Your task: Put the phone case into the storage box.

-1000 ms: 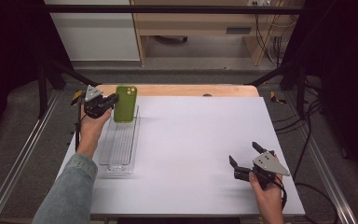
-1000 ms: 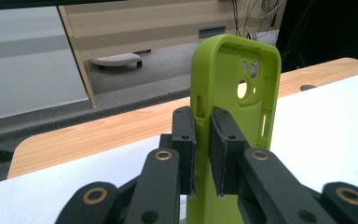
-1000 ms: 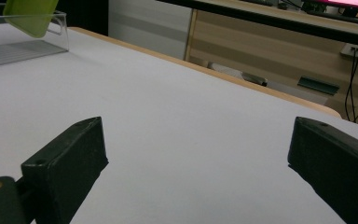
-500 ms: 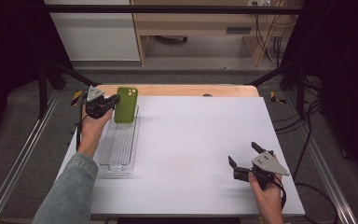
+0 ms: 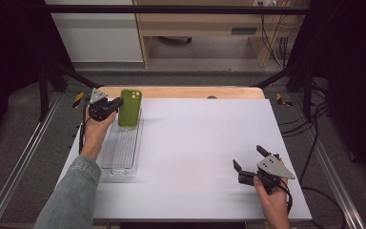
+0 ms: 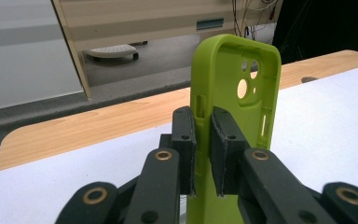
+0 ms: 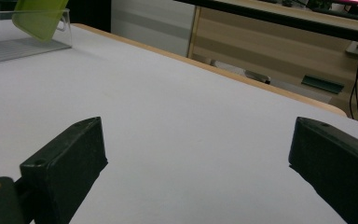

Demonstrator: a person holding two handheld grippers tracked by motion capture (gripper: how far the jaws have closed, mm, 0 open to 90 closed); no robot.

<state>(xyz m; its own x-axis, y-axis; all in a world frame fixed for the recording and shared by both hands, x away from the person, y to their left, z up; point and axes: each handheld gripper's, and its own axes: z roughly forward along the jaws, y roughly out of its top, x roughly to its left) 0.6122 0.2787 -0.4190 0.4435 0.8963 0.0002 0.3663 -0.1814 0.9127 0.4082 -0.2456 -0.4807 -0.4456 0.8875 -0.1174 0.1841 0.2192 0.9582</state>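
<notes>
A green phone case [image 5: 129, 108] stands upright over the far end of a clear ribbed tray [image 5: 122, 147] at the table's left. My left gripper [image 5: 116, 105] is shut on the case's left side edge. In the left gripper view the case [image 6: 242, 88] rises between the two pads [image 6: 185, 140], its camera cut-outs at the top. Whether its bottom touches the tray I cannot tell. My right gripper [image 5: 249, 160] rests near the front right of the table, open and with nothing in it. In the right gripper view its jaws stand wide apart over bare table, and the case [image 7: 39, 16] shows at the top left.
The white table top [image 5: 195, 138] has a wooden strip [image 5: 195, 92] along its far edge. Metal frame rails [image 5: 24, 157] run along both sides. A cabinet and cables lie beyond the table on the floor.
</notes>
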